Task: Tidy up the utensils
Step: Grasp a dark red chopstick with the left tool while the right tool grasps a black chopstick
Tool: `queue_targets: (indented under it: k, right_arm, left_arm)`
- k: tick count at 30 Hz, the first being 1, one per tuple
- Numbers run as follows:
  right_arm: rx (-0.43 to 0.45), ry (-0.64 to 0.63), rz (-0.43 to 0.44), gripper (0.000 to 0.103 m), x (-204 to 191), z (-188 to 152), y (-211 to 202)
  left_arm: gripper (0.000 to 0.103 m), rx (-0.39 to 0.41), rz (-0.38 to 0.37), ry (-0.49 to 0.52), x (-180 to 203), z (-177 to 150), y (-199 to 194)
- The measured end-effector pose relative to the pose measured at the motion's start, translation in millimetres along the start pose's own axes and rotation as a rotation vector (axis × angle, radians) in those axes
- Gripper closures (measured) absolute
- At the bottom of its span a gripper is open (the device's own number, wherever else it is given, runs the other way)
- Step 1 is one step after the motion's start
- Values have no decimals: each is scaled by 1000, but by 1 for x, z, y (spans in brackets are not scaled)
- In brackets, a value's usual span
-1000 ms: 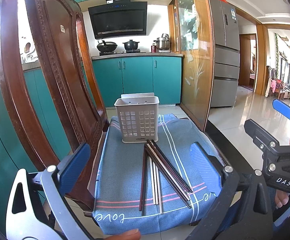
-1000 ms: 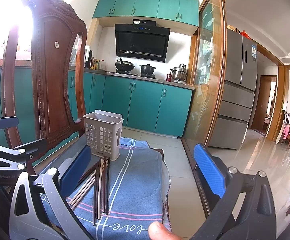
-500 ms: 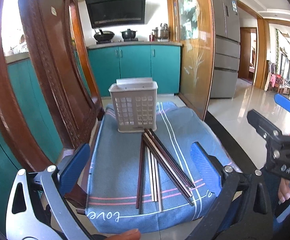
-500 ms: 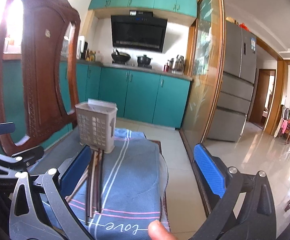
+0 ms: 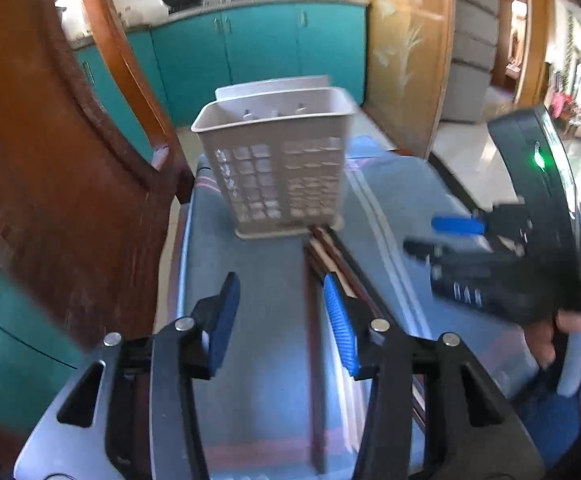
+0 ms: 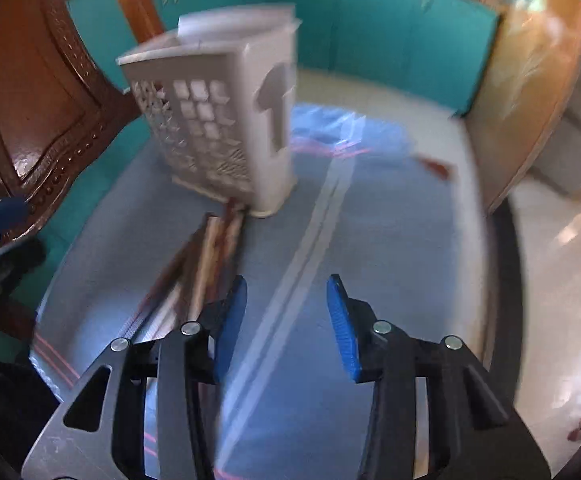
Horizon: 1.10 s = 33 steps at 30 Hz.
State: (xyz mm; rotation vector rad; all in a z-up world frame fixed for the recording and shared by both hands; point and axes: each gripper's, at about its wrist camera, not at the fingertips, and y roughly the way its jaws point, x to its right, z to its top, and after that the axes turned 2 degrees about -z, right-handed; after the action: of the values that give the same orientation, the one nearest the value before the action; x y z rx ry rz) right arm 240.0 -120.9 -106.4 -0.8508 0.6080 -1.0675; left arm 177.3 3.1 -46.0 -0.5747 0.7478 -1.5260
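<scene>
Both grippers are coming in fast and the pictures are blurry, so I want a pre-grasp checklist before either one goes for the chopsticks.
1. Grey perforated plastic utensil basket upright on the blue striped cloth: ok.
2. Basket empty: cannot tell, interior mostly hidden.
3. Dark and pale wooden chopsticks lying flat in front of the basket: ok.
4. Left gripper empty, jaws closing: ok; chopsticks lie under its right finger.
5. Right gripper lined up on chopsticks: not ok; closing over bare cloth beside them.
6. Grippers apart: ok.
</scene>
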Motion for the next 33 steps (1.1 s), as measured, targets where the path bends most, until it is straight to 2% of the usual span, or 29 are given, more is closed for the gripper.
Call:
queue_targets:
  k: [3,7,9,11,12,15,17,20,23,25,27,29,31,32,33]
  right_arm:
    - [-54,-2,57,60,-11,3,29]
    - [-140,2,65,62,-16,-4,58]
    - [-130,-38,41,70,-20,-7,56]
    - [-134,-50,22,94,-19,-11,58]
    - [-136,-57,12,96,-16,-15,56]
    - [-144,-42,12,96,-1,-22,48]
    - [-147,-17,21,96,9,-26,47]
    - [-152,7,45,96,18,-29,42]
    - [-148,14,42,94,24,-29,41]
    - [-146,24,39,93,30,-28,42]
    - [-143,32,39,92,32,-27,40]
    - [-141,38,38,91,37,-25,43]
    - [-142,37,34,88,41,-18,45]
    - [-144,37,31,87,37,-18,47]
    - [-144,35,31,86,37,-18,47]
  left_arm:
    - [57,-59,-40,-43,-12,13,38]
    - [58,-169,-75,-134,-20,-2,76]
    - [58,-198,-94,-151,-20,-7,84]
    - [58,-215,-93,-143,-17,-10,88]
    - [58,-224,-97,-139,-15,-12,90]
    - [63,-271,-121,-121,-7,-20,103]
    - [65,-301,-106,-102,-2,-27,109]
    - [65,-296,-106,-106,-6,-24,115]
    - [66,-320,-69,-121,-9,-29,119]
    - [66,-293,-122,-145,-10,-31,113]
    - [66,-263,-155,-121,-4,-32,105]
    - [66,-267,-139,-72,7,-36,103]
    - [64,-270,-126,-67,12,-40,106]
    - [67,-272,-126,-73,11,-40,106]
    - [75,-274,-127,-76,13,-42,106]
